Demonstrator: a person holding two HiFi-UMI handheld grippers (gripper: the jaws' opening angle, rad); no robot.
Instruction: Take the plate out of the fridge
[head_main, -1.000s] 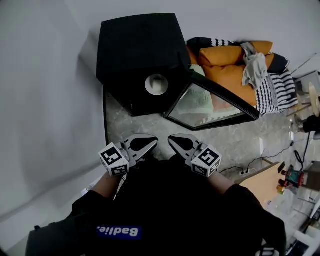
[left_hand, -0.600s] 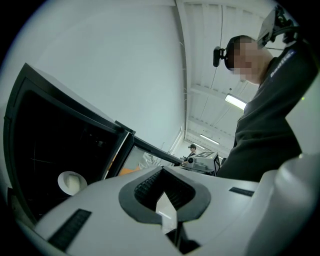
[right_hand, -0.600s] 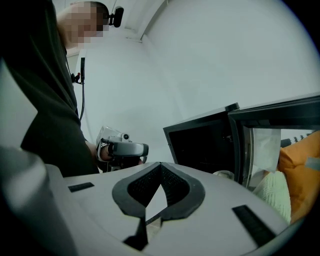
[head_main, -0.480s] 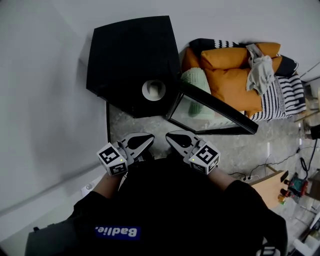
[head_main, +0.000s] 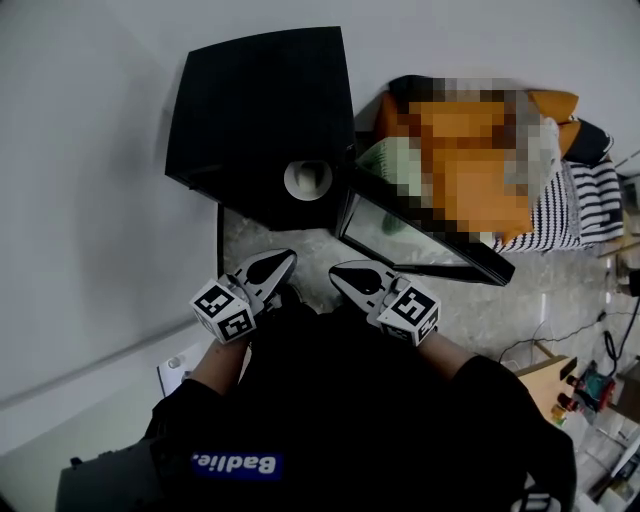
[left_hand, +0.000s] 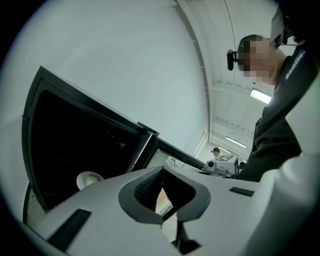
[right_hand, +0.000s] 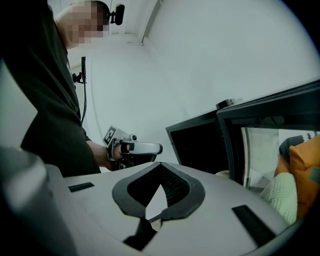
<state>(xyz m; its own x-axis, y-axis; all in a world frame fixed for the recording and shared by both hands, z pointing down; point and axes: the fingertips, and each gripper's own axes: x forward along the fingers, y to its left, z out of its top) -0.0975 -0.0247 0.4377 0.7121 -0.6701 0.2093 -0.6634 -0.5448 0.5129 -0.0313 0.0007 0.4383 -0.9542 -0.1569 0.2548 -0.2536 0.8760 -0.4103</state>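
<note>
A small black fridge (head_main: 260, 110) stands on the floor against the wall, its glass door (head_main: 420, 235) swung open to the right. A white plate (head_main: 308, 178) sits inside near the front, and it shows at the lower left of the dark interior in the left gripper view (left_hand: 89, 179). My left gripper (head_main: 283, 260) and right gripper (head_main: 340, 270) are held side by side close to my body, short of the fridge opening. Both are shut with nothing between the jaws. The right gripper view shows the fridge (right_hand: 200, 142), its door frame (right_hand: 270, 112) and the left gripper (right_hand: 134, 148) in a hand.
A marble-patterned floor (head_main: 265, 235) lies in front of the fridge. A white wall (head_main: 80, 200) runs along the left. Right of the door are a green cushion (head_main: 392, 160), a sofa with orange cushions and a striped throw (head_main: 590, 190). A wooden table corner (head_main: 545, 375) is at the lower right.
The head view has shifted, and the fridge now sits a little further left in it. Both grippers have moved slightly up the frame toward the fridge. Both stay shut.
</note>
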